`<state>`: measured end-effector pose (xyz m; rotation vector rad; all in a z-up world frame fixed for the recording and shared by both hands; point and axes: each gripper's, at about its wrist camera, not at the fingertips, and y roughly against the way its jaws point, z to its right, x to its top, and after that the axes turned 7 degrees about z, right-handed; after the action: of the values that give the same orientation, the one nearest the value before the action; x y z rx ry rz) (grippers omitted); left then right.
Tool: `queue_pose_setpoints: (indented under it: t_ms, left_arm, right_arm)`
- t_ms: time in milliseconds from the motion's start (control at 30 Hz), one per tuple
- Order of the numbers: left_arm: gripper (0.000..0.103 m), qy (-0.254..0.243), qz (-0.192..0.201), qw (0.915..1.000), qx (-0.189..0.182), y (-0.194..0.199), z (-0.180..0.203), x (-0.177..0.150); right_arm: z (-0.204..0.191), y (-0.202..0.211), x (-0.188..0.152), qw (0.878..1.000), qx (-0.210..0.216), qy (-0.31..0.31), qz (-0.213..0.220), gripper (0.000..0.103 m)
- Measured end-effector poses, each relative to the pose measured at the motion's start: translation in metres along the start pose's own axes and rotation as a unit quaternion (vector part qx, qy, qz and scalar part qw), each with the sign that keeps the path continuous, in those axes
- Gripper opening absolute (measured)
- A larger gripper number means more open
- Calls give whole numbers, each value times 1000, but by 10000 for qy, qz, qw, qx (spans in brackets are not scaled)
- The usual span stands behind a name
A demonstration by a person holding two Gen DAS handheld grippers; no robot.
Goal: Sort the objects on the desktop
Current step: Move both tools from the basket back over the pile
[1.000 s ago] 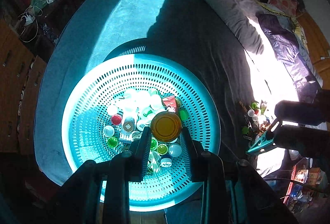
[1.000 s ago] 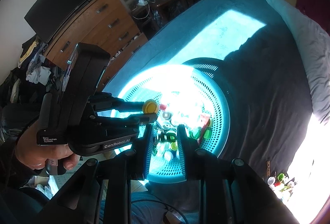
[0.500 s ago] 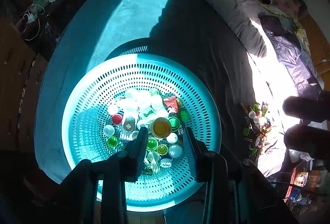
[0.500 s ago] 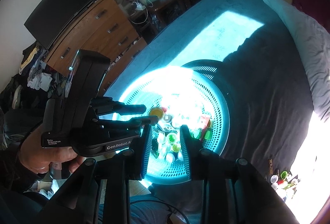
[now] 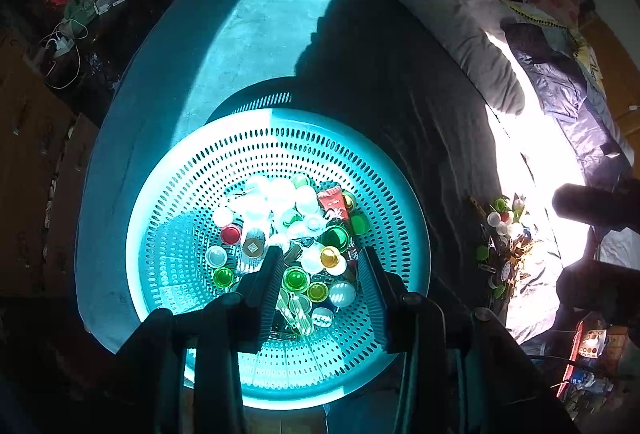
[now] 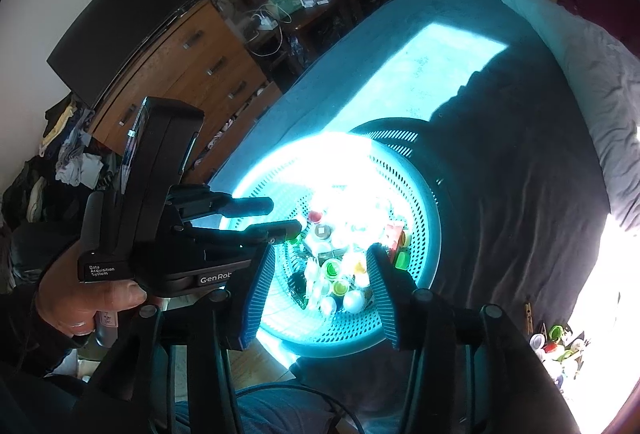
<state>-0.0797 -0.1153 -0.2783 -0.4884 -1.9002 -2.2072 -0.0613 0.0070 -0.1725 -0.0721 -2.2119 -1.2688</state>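
A round turquoise perforated basket (image 5: 200, 194) (image 6: 424, 202) sits on the bed and holds several bottle caps, white, green, red and gold, plus a red sachet (image 5: 332, 200). Right above the heap my left gripper (image 5: 320, 262) stands open with nothing between its fingers. A gold cap (image 5: 330, 257) lies loose among the caps under it. In the right wrist view the left gripper (image 6: 282, 216) reaches in from the left, held by a hand (image 6: 80, 298). The right gripper (image 6: 320, 258) hovers over the basket's near side, its jaws opening and empty.
A second pile of caps and clips (image 5: 504, 234) (image 6: 556, 346) lies on the sunlit sheet right of the basket, with a wooden clothespin (image 6: 528, 314) beside it. A grey duvet (image 5: 460, 22) borders the far side. A wooden dresser (image 6: 192, 62) stands left of the bed.
The left jaws widened and the gold cap they held dropped into the basket. The right jaws spread apart, and the teal clip seen at their tips is gone from view.
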Motion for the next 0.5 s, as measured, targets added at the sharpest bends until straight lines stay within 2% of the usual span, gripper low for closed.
queue_pose_setpoints:
  t_ms: [200,333,400,500]
  left_arm:
    - [40,-453,-277,9986,-79,-17,47,-4]
    - [40,-967,-465,9939,-237,-38,106,-5]
    - [47,-1240,-533,9902,-366,-52,141,-6]
    - [49,-1468,-738,9838,-714,-79,191,-12]
  right_arm:
    - [37,16,-34,9988,-75,-480,104,58]
    - [83,34,-82,9934,-238,-1116,87,58]
    - [107,49,-109,9887,-377,-1444,147,58]
    - [146,73,-151,9784,-619,-1962,222,58]
